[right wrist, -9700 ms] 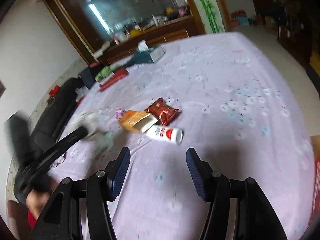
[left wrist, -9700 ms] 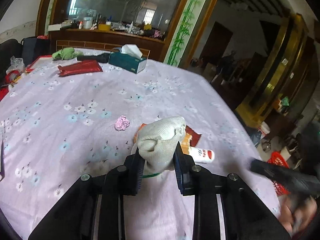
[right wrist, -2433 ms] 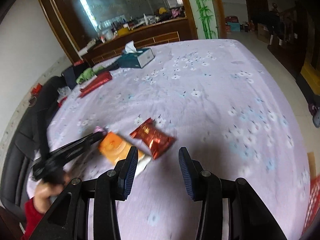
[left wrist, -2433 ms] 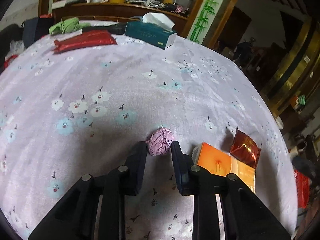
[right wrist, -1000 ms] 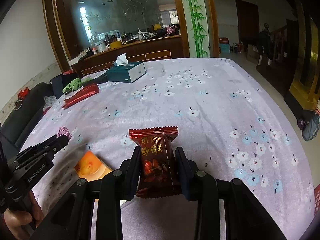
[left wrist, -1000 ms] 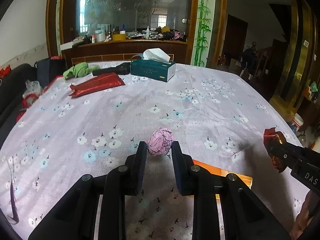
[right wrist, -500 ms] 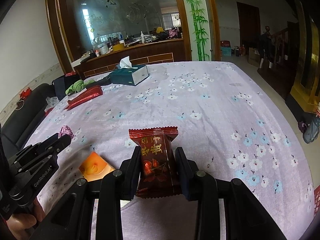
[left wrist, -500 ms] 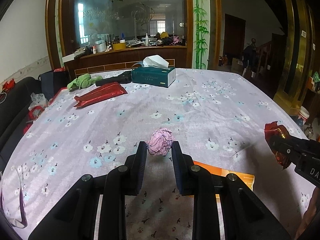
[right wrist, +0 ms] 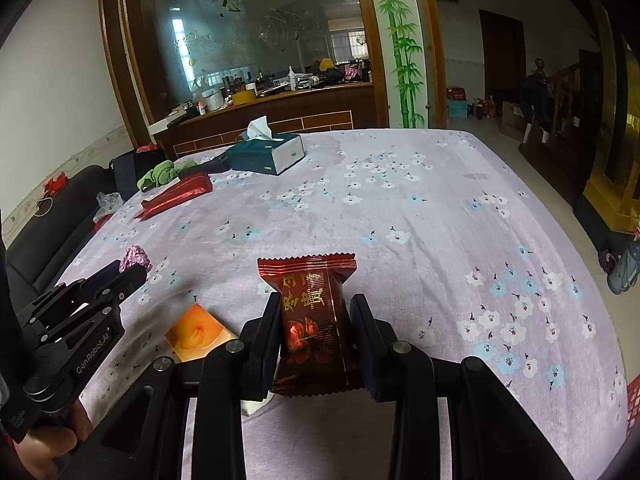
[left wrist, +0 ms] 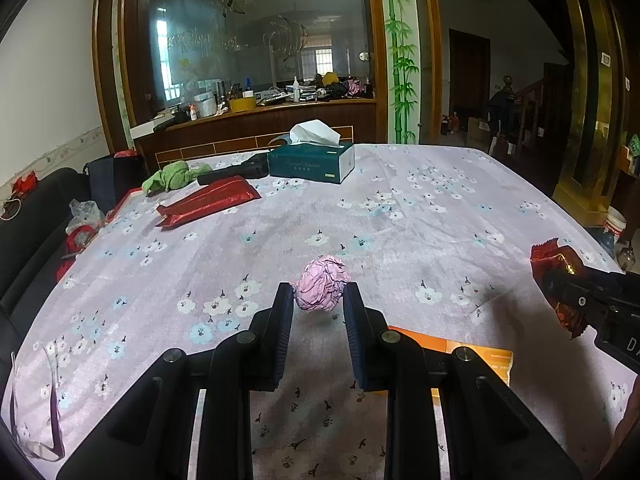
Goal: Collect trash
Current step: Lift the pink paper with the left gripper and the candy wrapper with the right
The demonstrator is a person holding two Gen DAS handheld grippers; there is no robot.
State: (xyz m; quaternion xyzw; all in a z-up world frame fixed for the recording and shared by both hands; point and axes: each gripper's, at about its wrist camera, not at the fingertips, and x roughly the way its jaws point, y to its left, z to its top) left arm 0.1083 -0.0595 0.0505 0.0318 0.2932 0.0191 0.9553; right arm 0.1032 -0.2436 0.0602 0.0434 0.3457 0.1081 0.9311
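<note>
My left gripper (left wrist: 318, 308) is shut on a crumpled pink paper ball (left wrist: 322, 282), held above the flowered purple tablecloth (left wrist: 400, 216). My right gripper (right wrist: 316, 320) is shut on a dark red snack wrapper (right wrist: 312, 320), also lifted off the table. In the left wrist view the red wrapper (left wrist: 554, 260) and the right gripper's body show at the right edge. The right wrist view has the left gripper at the left, with the pink ball (right wrist: 135, 258) at its tips. An orange box (right wrist: 198, 328) lies flat on the cloth beneath both grippers, partly hidden.
At the far end stand a teal tissue box (left wrist: 312, 162), a long red packet (left wrist: 208, 200), a green cloth (left wrist: 174, 174) and a black object. Dark seats (left wrist: 36, 232) line the left side. A wooden counter (left wrist: 260, 120) runs behind. The table's right edge drops to the floor.
Both grippers have risen a little with their loads over the last second, tilting toward level. About 2.4 s ago the right gripper was open and the red wrapper lay on the table.
</note>
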